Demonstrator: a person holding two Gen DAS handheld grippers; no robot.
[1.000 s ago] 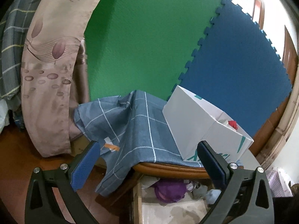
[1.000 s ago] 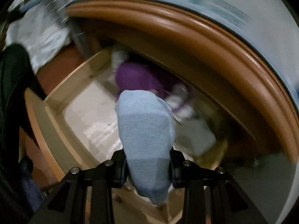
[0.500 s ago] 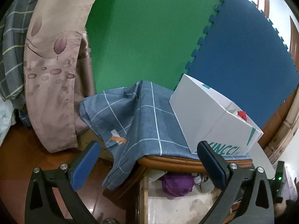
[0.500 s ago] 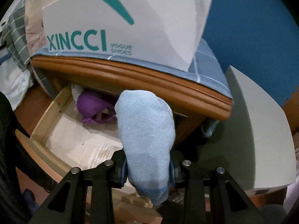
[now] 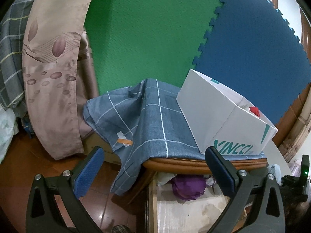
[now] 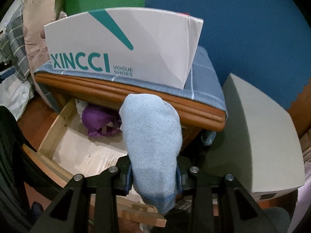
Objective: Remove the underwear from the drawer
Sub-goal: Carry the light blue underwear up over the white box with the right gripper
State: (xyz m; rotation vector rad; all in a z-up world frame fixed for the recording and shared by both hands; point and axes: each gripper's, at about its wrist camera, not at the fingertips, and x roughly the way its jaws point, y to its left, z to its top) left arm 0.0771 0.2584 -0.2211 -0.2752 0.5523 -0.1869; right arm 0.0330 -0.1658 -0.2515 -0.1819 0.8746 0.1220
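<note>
Right fingers (image 6: 153,174) clamp a soft, fuzzy pale-blue garment (image 6: 153,136), possibly terrycloth.

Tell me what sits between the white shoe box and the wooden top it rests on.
A blue checked cloth lies between the white shoe box and the wooden top, draping over its edges. Both wrist views show it.

The right gripper (image 6: 153,176) tilts steeply downward, its jaws pressed against both sides of a light blue sock (image 6: 153,141) that rises up between them (its cuffed end drooping below the pads). The left gripper (image 5: 155,167) tilts gently downward, its blue-padded fingers (image 5: 88,171) spread wide, gripping nothing.
</note>
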